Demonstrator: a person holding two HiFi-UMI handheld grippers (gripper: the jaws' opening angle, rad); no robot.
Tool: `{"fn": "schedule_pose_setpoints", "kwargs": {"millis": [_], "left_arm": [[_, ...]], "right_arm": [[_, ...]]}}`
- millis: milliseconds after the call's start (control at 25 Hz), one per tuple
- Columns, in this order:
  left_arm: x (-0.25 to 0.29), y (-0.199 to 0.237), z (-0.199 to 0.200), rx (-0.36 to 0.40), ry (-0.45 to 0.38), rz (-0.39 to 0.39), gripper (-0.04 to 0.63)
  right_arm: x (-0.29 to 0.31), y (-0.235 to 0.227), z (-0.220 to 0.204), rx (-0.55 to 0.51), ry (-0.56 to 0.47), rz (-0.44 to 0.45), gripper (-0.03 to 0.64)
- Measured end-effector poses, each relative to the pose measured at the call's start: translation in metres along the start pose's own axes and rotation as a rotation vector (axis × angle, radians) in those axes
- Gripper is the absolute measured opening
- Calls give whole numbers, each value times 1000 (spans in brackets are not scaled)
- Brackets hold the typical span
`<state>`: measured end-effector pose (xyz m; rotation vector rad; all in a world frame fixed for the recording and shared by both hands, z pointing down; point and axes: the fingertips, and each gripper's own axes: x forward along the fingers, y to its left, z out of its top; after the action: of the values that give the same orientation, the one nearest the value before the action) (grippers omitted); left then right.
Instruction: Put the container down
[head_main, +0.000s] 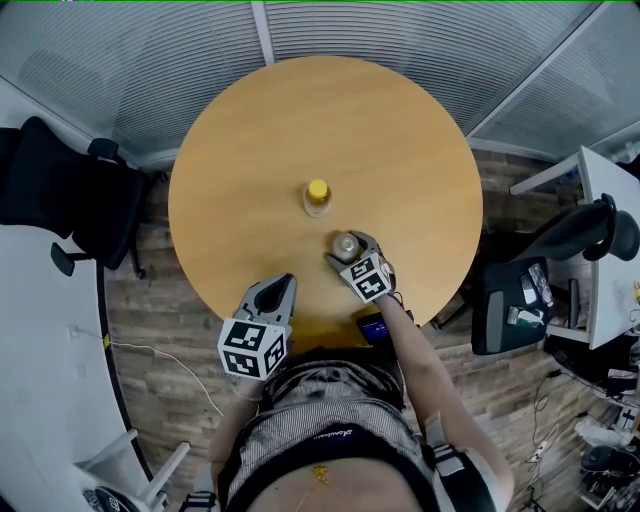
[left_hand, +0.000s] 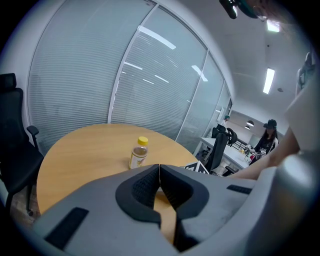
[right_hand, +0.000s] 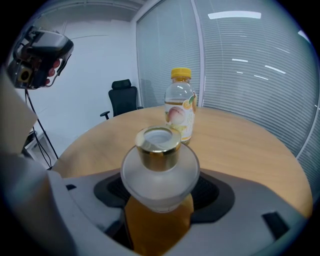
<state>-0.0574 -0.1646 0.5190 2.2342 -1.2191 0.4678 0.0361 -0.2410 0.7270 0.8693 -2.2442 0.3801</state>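
Overhead, head view: the frosted glass container (head_main: 345, 243) stands upright, long axis vertical and neck up toward the camera, so it reads as a small pale disc. The right gripper (head_main: 351, 253) grips it from the near side, over the near part of the round wooden table (head_main: 240, 150). A yellow-capped juice bottle (head_main: 317, 196) stands just beyond the claw's tips, apart from the container. The left gripper (head_main: 284, 282) sits to the left at the table's near edge. A black office chair (head_main: 60, 190) is off the table, far left.

Left gripper view: the left gripper (left_hand: 159, 172) has its jaws pressed together with nothing between them. The juice bottle (left_hand: 138, 152) is ahead and slightly left, upright on the table (left_hand: 75, 155). A person in a cap (left_hand: 270, 137) is far off to the right.

Right gripper view: the right gripper (right_hand: 159, 192) has its jaws clamped on the container's (right_hand: 159, 167) round frosted shoulder. The gold collar (right_hand: 158, 147) points up, mouth pale. I cannot tell whether the base touches the table (right_hand: 240, 145). The juice bottle (right_hand: 181, 106), with a fruit label, stands directly ahead, close behind the container. The chair (right_hand: 122, 100) is beyond the far rim, left.
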Motion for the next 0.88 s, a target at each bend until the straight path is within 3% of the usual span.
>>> {"fn": "schedule_pose_setpoints", "kwargs": {"millis": [880], "left_arm": [[-1, -1, -3, -2, -3, 5, 20]], "right_arm": [[0, -1, -1, 41, -22, -5, 350]]}}
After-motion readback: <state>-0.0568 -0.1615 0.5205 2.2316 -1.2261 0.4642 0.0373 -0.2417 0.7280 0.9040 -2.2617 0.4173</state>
